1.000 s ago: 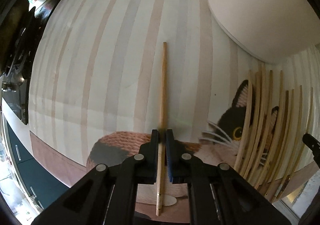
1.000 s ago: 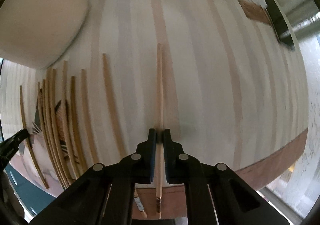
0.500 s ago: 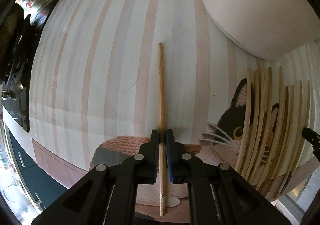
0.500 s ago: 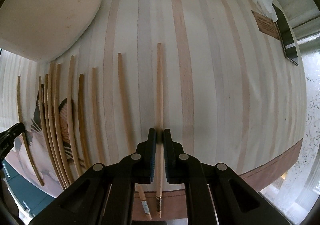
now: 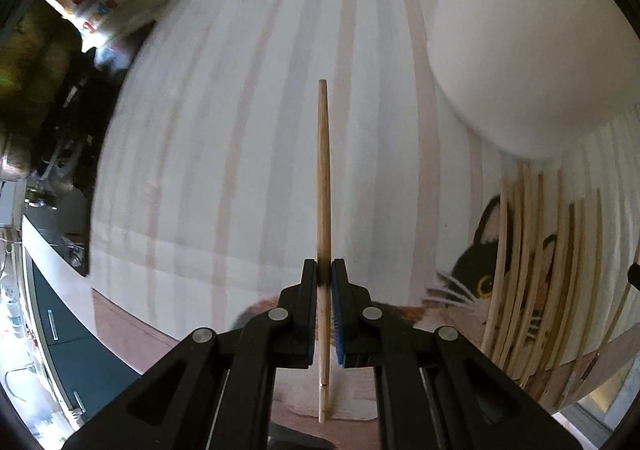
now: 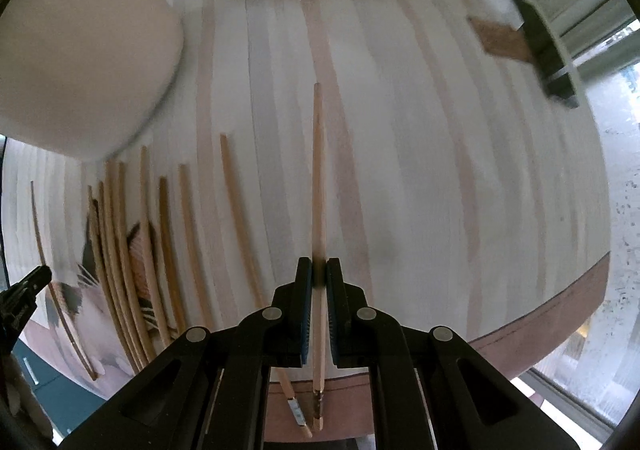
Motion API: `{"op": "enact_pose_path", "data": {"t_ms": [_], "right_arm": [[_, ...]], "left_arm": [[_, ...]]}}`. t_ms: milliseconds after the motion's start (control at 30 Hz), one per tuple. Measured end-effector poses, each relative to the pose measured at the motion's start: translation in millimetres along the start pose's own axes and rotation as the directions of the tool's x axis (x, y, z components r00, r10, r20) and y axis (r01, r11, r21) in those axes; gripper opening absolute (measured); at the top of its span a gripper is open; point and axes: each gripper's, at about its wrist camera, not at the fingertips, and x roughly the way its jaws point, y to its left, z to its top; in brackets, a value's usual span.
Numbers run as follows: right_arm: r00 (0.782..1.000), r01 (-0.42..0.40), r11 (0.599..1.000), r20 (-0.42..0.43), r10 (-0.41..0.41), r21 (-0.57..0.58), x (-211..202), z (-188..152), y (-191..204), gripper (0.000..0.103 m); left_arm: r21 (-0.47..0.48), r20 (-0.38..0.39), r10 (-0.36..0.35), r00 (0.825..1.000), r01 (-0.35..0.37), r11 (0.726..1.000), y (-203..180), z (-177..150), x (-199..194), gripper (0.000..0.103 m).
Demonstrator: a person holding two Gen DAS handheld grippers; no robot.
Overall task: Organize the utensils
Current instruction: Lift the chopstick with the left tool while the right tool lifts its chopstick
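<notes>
The left gripper [image 5: 324, 276] is clamped on one chopstick [image 5: 323, 178], held above the striped tabletop [image 5: 200, 170]. The right gripper [image 6: 319, 274] is likewise clamped on one pale chopstick [image 6: 318, 178]. About ten loose chopsticks [image 6: 168, 246] lie side by side on the cloth between the two, beside a cream container [image 6: 80, 50]. Only the left wrist view shows the cat picture [image 5: 480, 274] clearly under them; only the right wrist view shows a dark object [image 6: 548, 54] at the far edge.

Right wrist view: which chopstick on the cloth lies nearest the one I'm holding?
Start at the big pale container on the striped cloth. Below it lies a row of chopsticks. Yours is the lone chopstick at the row's right end, apart from the bunched ones.
</notes>
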Motion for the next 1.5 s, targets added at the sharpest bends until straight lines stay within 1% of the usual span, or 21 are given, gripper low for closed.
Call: {"op": "enact_pose_path", "data": {"t_ms": [133,267,367,400,467,500,567,700,767,800,867,933,1000,1033,1100,1167,1233,1300,1400,1500], "right_arm": [[0.997,0.001,1.000,0.078,-0.002,0.016,-26,1,-5,0.007],[0.987,0.004,1.000,0.159,-0.006,0.014,-56,3,-3,0.007],[0.975,-0.012,1.000,0.220,0.008,0.016,-78,5,0,0.007],[0.973,-0.016,1.000,0.232,0.012,0.017,-81,7,8,0.007],[0.961,-0.043,0.999,0.274,0.036,0.020,-99,9,13,0.007],[0.955,-0.056,0.998,0.292,0.048,0.018,-109,11,14,0.007],[0.943,-0.073,0.997,0.328,0.065,0.013,-126,12,30,0.007],[0.904,-0.132,0.991,0.411,0.122,-0.003,-168,22,42,0.007],[0.878,-0.164,0.986,0.453,0.153,-0.015,-192,31,47,0.007],[0.859,-0.187,0.982,0.482,0.173,-0.020,-208,36,49,0.007],[0.833,-0.216,0.976,0.517,0.198,-0.027,-230,46,51,0.007],[0.799,-0.248,0.968,0.559,0.224,-0.034,-256,61,52,0.007],[0.768,-0.268,0.963,0.595,0.236,-0.036,-274,77,52,0.007],[0.754,-0.274,0.961,0.613,0.238,-0.036,-283,87,53,0.007],[0.732,-0.283,0.959,0.638,0.238,-0.033,-293,104,56,0.007],[0.718,-0.288,0.957,0.654,0.237,-0.030,-295,123,60,0.007],[0.706,-0.313,0.950,0.663,0.250,-0.025,-292,143,65,0.007],[0.701,-0.337,0.941,0.664,0.261,-0.014,-289,157,70,0.007],[0.696,-0.368,0.930,0.662,0.279,-0.006,-275,177,78,0.007],[0.692,-0.391,0.920,0.658,0.296,-0.003,-262,188,84,0.007]], "left_arm": [[-0.034,0.076,0.006,0.997,-0.004,0.999,9,7,-27,0.004],[-0.075,0.156,-0.003,0.988,0.015,0.997,23,11,-58,0.004],[-0.105,0.219,-0.012,0.976,0.035,0.994,39,16,-85,0.004],[-0.119,0.244,-0.020,0.970,0.051,0.992,44,18,-98,0.004],[-0.138,0.287,-0.033,0.957,0.075,0.988,52,23,-119,0.004],[-0.147,0.313,-0.039,0.949,0.089,0.985,57,24,-131,0.004],[-0.171,0.365,-0.057,0.929,0.127,0.977,66,29,-158,0.004],[-0.197,0.472,-0.093,0.876,0.208,0.958,80,39,-212,0.004],[-0.203,0.516,-0.118,0.848,0.255,0.945,86,46,-238,0.004],[-0.205,0.538,-0.131,0.833,0.280,0.938,89,51,-250,0.004],[-0.203,0.577,-0.153,0.802,0.323,0.924,94,60,-270,0.004],[-0.201,0.612,-0.164,0.773,0.353,0.914,94,73,-287,0.004],[-0.200,0.637,-0.180,0.749,0.386,0.900,88,87,-299,0.004],[-0.197,0.644,-0.194,0.740,0.405,0.893,84,96,-301,0.004],[-0.199,0.651,-0.214,0.729,0.435,0.878,77,115,-301,0.004],[-0.198,0.649,-0.227,0.726,0.450,0.871,66,132,-293,0.004],[-0.192,0.635,-0.252,0.730,0.465,0.864,52,151,-281,0.004],[-0.190,0.614,-0.268,0.743,0.469,0.862,39,170,-264,0.004],[-0.187,0.592,-0.281,0.755,0.468,0.864,22,188,-242,0.004],[-0.177,0.579,-0.287,0.763,0.461,0.869,10,203,-223,0.004]]}}
